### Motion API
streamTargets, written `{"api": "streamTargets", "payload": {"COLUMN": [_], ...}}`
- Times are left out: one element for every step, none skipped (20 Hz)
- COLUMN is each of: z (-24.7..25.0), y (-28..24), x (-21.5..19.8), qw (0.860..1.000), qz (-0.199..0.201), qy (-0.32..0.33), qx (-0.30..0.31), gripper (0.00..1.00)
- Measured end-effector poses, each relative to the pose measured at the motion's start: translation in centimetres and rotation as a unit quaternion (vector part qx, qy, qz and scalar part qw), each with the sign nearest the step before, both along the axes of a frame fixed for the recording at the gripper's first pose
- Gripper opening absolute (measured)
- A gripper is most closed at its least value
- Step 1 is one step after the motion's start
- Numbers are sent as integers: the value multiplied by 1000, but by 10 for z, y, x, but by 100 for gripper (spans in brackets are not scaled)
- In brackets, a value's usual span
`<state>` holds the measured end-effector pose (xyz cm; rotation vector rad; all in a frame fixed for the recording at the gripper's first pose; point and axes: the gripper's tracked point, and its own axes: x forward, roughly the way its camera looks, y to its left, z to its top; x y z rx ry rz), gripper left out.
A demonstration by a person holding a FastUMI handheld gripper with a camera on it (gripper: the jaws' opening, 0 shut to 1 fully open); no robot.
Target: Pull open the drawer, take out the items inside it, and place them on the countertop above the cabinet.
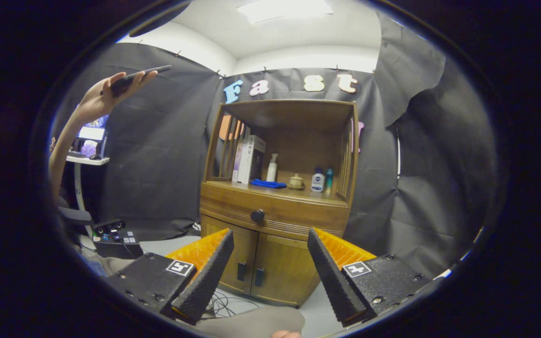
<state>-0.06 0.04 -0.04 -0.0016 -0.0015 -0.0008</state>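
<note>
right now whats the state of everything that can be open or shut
drawer: shut, knob untouched
cabinet doors: both shut
gripper: open, fingers apart, holding nothing, short of the cabinet
pump bottle: upright on the countertop

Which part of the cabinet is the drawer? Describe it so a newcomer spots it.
Find the wooden cabinet against the black cloth wall, beyond the open gripper. The drawer is the wide band under the open shelf and above the two doors. It alone has one round dark knob; the doors have vertical handles.
</note>
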Motion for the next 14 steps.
{"api": "streamTargets", "payload": {"z": [0,0,-1,0,-1,-1,-1,-1,-2,-2,-2,-1,-2,0], "y": [1,0,1,1,1,0,0,-1,-1,-2,-2,-1,-2,-7], "x": [1,0,-1,-1,-1,-1,-2,-1,-1,0,1,0,0,1], "qw": [1000,1000,1000,1000,1000,1000,1000,1000,1000,1000,1000,1000,1000,1000], "qz": [0,0,0,0,-1,-1,-2,-3,-3,-4,-4,-6,-9,-15], "qy": [0,0,0,0,0,-1,-1,-1,0,0,1,0,-2,-5], "qx": [0,0,0,0,0,0,0,1,2,4,4,4,1,1], "gripper": [100,100,100,100,100,100,100,100,100,100,100,100,100,100]}}
